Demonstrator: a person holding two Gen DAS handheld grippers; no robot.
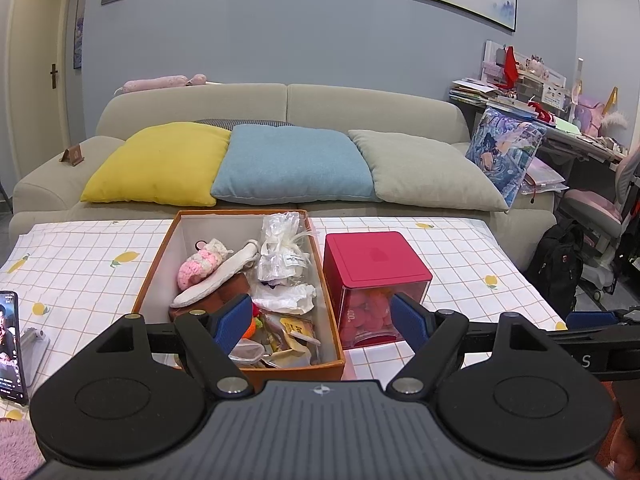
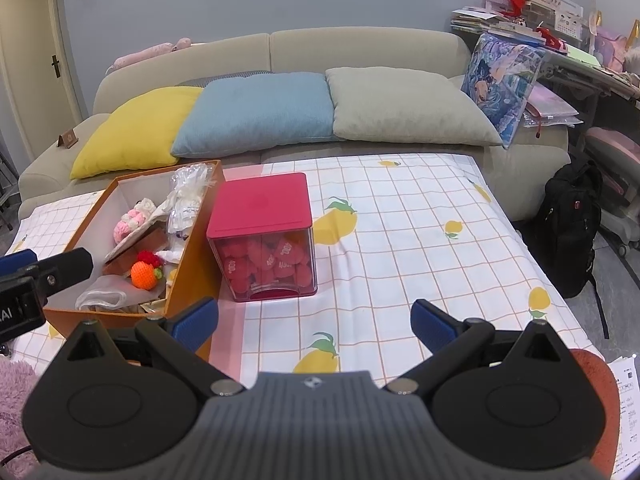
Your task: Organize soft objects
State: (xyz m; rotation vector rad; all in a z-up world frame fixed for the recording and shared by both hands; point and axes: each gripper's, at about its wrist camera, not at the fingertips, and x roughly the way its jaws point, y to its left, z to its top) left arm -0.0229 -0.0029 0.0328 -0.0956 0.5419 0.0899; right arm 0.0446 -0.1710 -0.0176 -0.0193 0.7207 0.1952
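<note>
Lemon-printed cloth covers the worktop (image 2: 400, 240) in front of me, and both of my tools hang low over its near edge. My left gripper (image 1: 320, 320) stands wide open with nothing between its blue pads; its left finger (image 1: 230, 322) hides part of the orange cardboard box (image 1: 152, 276) and its right finger covers a lower corner of the red-lidded clear container (image 1: 376, 256). My right gripper (image 2: 314, 320) is open and empty too, over bare cloth with plenty of free room to its right and ahead.

Inside the box the soft things lie jumbled: a pink crocheted toy (image 1: 198, 268), an orange knitted ball (image 2: 144, 275) with a red one touching it, crumpled clear bags (image 1: 280, 248) and some packets I cannot make out. Just right of the box, not quite touching it, the container holds red plush pieces with lettering too small to read.

At the left edge a phone (image 1: 10, 344) is cut off by the frame. Beyond the worktop's far edge sits the sofa (image 1: 280, 100) with yellow, blue and grey cushions; a cluttered desk (image 1: 560, 120) stands to the right.
</note>
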